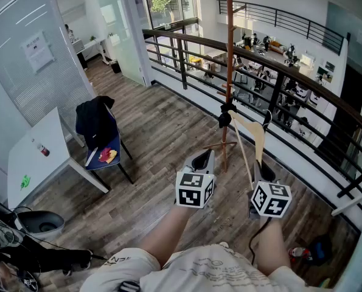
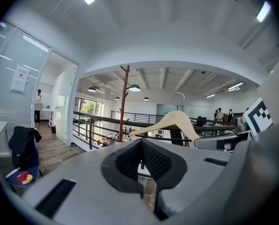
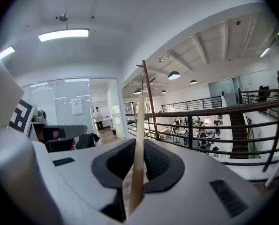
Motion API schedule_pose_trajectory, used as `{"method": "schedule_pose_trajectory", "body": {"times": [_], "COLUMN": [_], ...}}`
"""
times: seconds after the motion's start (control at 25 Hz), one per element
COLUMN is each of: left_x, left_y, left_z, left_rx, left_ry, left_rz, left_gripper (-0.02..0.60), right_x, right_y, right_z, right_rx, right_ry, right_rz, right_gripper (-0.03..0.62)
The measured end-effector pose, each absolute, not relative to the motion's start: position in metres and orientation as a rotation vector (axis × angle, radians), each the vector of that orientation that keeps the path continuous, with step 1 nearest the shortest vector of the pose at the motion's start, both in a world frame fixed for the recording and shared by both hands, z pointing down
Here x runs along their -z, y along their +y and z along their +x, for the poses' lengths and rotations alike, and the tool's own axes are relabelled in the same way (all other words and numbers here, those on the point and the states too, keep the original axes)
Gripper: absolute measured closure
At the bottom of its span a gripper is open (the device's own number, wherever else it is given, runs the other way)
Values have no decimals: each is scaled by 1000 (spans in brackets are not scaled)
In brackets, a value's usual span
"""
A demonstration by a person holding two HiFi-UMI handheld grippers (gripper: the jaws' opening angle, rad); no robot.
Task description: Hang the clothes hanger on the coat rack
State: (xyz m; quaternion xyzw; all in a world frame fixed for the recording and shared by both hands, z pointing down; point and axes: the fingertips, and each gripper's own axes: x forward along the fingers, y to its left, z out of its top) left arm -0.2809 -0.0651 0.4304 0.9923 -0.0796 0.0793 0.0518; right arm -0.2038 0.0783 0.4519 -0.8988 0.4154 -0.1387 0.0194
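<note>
The wooden clothes hanger [image 1: 254, 134] stands upright in my right gripper [image 1: 263, 170], which is shut on its lower end. In the right gripper view the hanger [image 3: 139, 125] runs as a thin pale strip up between the pads of the right gripper [image 3: 140, 146]. The brown coat rack [image 1: 229, 53] rises just left of the hanger, apart from it. My left gripper [image 1: 204, 159] is beside the right one, near the pole's lower part. Its pads meet with nothing between them in the left gripper view [image 2: 141, 144], where the hanger [image 2: 174, 121] and coat rack [image 2: 124, 97] show ahead.
A dark railing [image 1: 278, 72] runs behind the rack, with an office floor below. To the left stand a chair with a dark jacket [image 1: 95, 123], a white table [image 1: 38, 157] and a black bin [image 1: 39, 224]. Glass walls close off the far left.
</note>
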Motion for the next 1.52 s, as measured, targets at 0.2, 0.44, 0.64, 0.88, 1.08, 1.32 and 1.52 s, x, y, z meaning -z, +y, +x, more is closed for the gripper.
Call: {"method": "schedule_pose_trajectory", "body": {"times": [0.2, 0.44, 0.64, 0.88, 1.08, 1.32, 1.52], "left_x": [-435, -433, -434, -447, -448, -455, -459], "left_y": [-62, -53, -46, -25, -26, -31, -38], "left_z": [-260, -233, -210, -186, -169, -145, -115], "left_rx": [-247, -245, -251, -268, -274, -271, -274], "left_ry": [-247, -271, -304, -300, -283, -268, -260], "left_rz": [3007, 3005, 2986, 2975, 2966, 2951, 2944], "left_gripper": [584, 584, 584, 584, 584, 584, 584], "right_x": [-455, -452, -446, -449, -451, -455, -455], "right_y": [81, 84, 88, 101, 105, 104, 96], "right_z": [-182, -158, -136, -112, -96, -77, -54], "right_rx": [433, 414, 396, 383, 385, 386, 371], "right_ry": [1312, 1407, 1472, 1520, 1537, 1550, 1598], "right_rz": [-2779, -2741, -2745, -2737, -2739, -2749, -2739], "right_gripper": [542, 542, 542, 542, 542, 542, 542]}}
